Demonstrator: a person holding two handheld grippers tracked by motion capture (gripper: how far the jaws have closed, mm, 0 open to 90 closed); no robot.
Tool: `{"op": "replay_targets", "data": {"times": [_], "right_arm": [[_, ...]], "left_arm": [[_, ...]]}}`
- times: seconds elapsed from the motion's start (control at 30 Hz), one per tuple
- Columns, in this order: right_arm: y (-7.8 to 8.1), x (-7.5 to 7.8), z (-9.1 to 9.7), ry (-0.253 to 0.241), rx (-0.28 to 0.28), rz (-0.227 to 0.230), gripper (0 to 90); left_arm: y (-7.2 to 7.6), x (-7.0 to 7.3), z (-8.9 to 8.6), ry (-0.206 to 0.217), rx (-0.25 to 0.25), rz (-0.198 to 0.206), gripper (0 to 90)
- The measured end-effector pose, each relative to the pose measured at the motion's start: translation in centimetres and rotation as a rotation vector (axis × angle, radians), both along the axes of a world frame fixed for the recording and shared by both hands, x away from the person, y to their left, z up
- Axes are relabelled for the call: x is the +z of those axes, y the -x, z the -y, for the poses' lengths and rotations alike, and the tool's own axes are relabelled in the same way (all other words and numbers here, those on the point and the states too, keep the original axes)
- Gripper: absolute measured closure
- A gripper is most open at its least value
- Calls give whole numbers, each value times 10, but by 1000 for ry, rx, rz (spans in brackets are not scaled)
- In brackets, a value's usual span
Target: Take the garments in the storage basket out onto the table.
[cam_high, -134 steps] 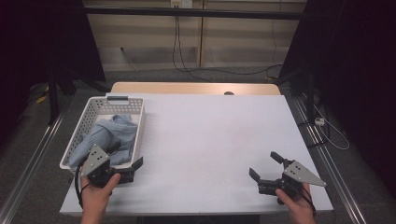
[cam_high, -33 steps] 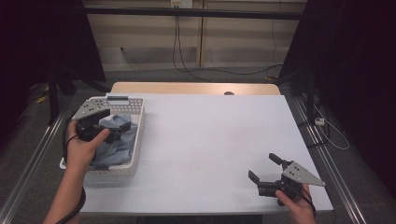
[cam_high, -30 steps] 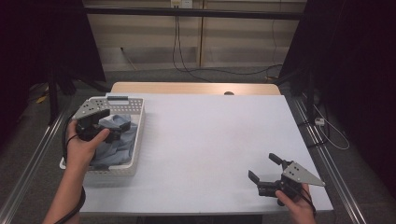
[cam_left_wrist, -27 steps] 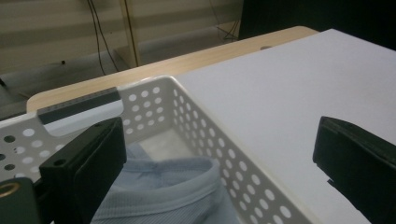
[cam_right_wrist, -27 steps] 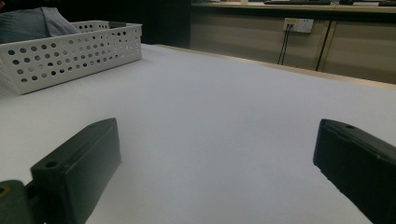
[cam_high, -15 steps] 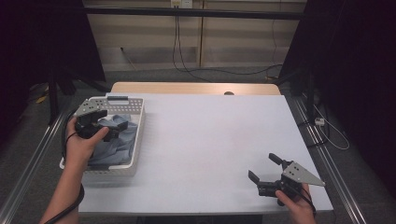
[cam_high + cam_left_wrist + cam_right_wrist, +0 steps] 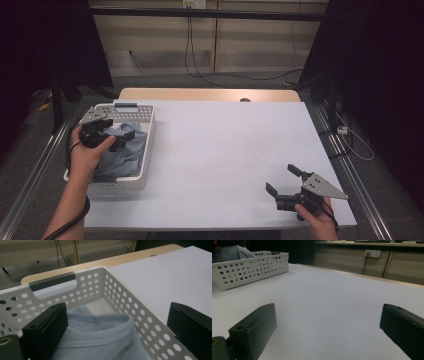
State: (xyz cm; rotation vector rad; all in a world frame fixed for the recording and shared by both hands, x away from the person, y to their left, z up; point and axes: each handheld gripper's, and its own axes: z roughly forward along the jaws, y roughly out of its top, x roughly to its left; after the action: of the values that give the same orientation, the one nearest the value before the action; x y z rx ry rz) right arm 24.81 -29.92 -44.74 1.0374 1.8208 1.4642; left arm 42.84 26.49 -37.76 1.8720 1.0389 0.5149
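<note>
A white perforated basket (image 7: pixel 148 150) stands at the table's left side with a light blue ribbed garment (image 7: pixel 125 154) heaped inside. My left gripper (image 7: pixel 119 140) hovers over the basket's far half, open, and nothing is between its jaws. In the left gripper view the garment's collar (image 7: pixel 100 341) lies just below and between the spread jaws of the left gripper (image 7: pixel 117 315). The basket's far wall and its grey handle (image 7: pixel 52 281) are ahead. My right gripper (image 7: pixel 282 180) rests low near the table's front right, open and holding nothing. In its own view the right gripper (image 7: pixel 327 312) faces bare white tabletop.
The white table (image 7: pixel 230 145) stretches between the two hands. A wooden strip (image 7: pixel 210 94) borders its far edge. From the right gripper view the basket (image 7: pixel 249 267) stands far off at the upper left. Cables and dark curtains lie beyond the table.
My left gripper has risen from the basket's near end, moved over the garment, and drifted toward the far end. The right gripper has stayed put.
</note>
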Motion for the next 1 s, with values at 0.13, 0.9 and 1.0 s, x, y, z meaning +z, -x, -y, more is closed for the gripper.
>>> {"op": "replay_targets", "data": {"times": [0.13, 0.9, 1.0], "right_arm": [[0, 0, 0, 0, 1, 0, 8], [0, 0, 0, 3, 4, -4, 8], [0, -1, 0, 2, 0, -8, 8]], "left_arm": [[-1, 0, -2, -10, 2, 0, 35], [-14, -18, -18, -119, 21, -110, 50], [-15, -24, -18, -123, 12, -130, 49]]}}
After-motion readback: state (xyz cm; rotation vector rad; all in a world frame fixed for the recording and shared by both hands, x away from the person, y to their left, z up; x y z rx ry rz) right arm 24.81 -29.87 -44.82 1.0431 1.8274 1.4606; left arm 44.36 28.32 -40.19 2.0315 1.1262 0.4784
